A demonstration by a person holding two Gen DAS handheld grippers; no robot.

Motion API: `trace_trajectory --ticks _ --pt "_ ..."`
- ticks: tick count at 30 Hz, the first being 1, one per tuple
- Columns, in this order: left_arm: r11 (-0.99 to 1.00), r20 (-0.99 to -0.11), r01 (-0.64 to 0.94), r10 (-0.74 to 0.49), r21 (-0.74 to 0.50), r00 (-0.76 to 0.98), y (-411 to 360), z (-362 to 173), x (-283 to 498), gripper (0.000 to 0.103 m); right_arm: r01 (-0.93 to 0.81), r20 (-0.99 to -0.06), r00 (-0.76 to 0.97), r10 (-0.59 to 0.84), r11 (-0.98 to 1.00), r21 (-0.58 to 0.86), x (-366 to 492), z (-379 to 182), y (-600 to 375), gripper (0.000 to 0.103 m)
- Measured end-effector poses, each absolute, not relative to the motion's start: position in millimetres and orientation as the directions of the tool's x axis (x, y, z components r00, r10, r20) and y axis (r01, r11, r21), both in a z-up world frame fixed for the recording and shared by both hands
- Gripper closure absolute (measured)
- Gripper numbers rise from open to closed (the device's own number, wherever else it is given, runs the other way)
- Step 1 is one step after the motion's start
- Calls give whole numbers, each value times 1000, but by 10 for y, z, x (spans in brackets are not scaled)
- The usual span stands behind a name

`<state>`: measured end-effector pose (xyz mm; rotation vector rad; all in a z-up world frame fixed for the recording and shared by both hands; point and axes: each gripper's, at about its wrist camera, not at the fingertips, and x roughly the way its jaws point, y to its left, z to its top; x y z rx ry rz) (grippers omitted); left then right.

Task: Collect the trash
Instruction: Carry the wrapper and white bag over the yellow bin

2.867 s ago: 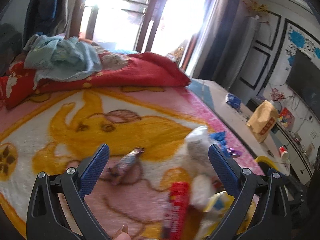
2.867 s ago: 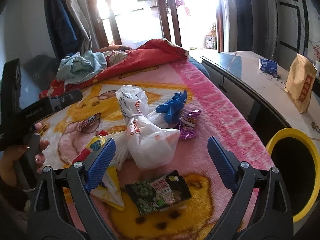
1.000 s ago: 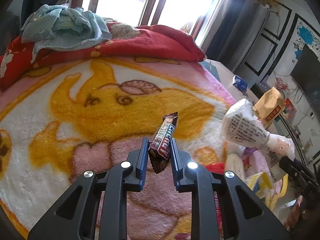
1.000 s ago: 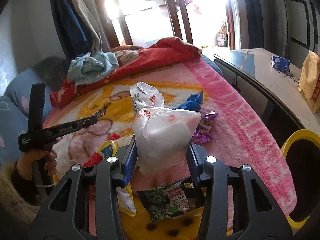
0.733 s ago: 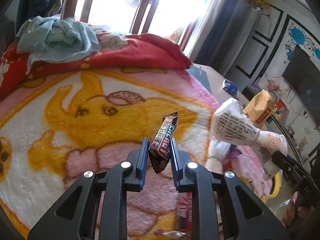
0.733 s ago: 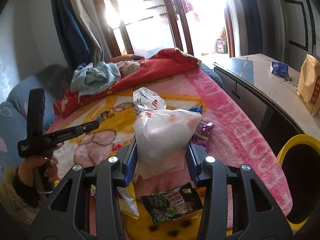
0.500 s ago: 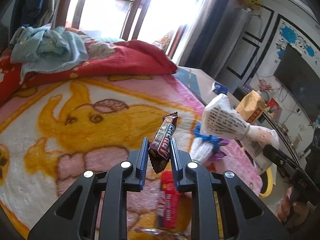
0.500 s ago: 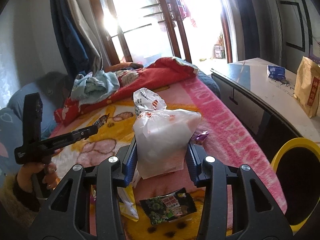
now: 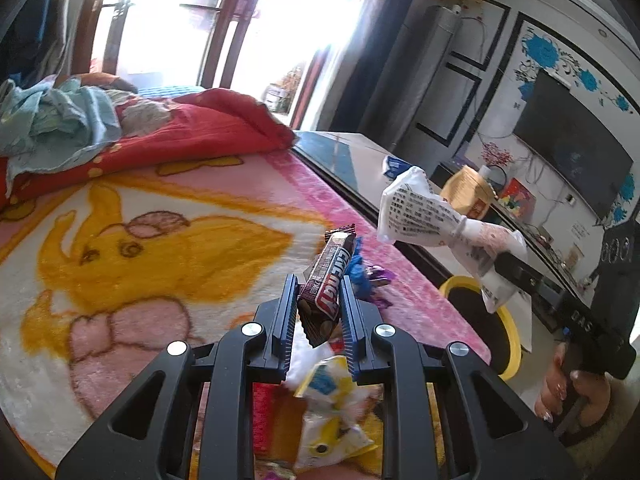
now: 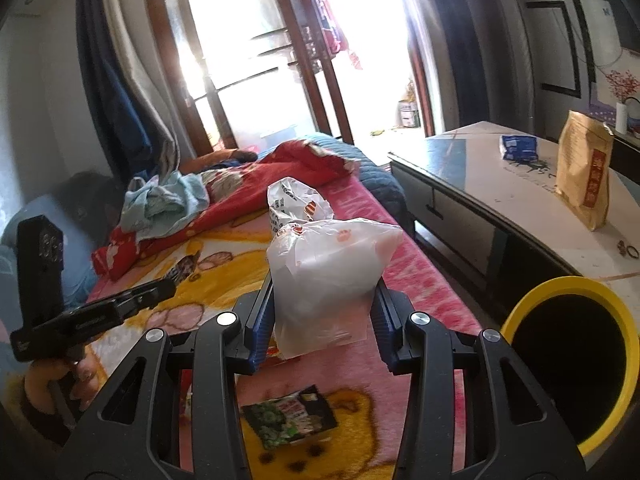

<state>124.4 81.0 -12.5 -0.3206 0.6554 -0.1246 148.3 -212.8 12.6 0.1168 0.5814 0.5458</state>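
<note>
My left gripper [image 9: 319, 304] points slightly downward, clamped narrow on the chocolate bar [image 9: 326, 288] above the blanket [image 9: 160, 248]. My right gripper [image 10: 322, 312] squeezes the white plastic bag [image 10: 324, 276]; the yellow-rimmed bin [image 10: 568, 356] stands at four o'clock.

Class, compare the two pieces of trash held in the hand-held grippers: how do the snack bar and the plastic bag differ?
The snack bar is slim, dark and printed; the white plastic bag is bulky and knotted at the top. The left hand-held gripper pinches the bar with jaws nearly shut; the right hand-held gripper spreads wider around the bag. Both are lifted off the blanket.
</note>
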Motion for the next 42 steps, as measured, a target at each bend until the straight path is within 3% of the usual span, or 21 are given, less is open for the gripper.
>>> trace_trajectory --ticks 42 --pt "917 -567 300 -398 -261 721 -531 0 1498 83 -195 -492 815 305 945 263 1459 62 -3301 68"
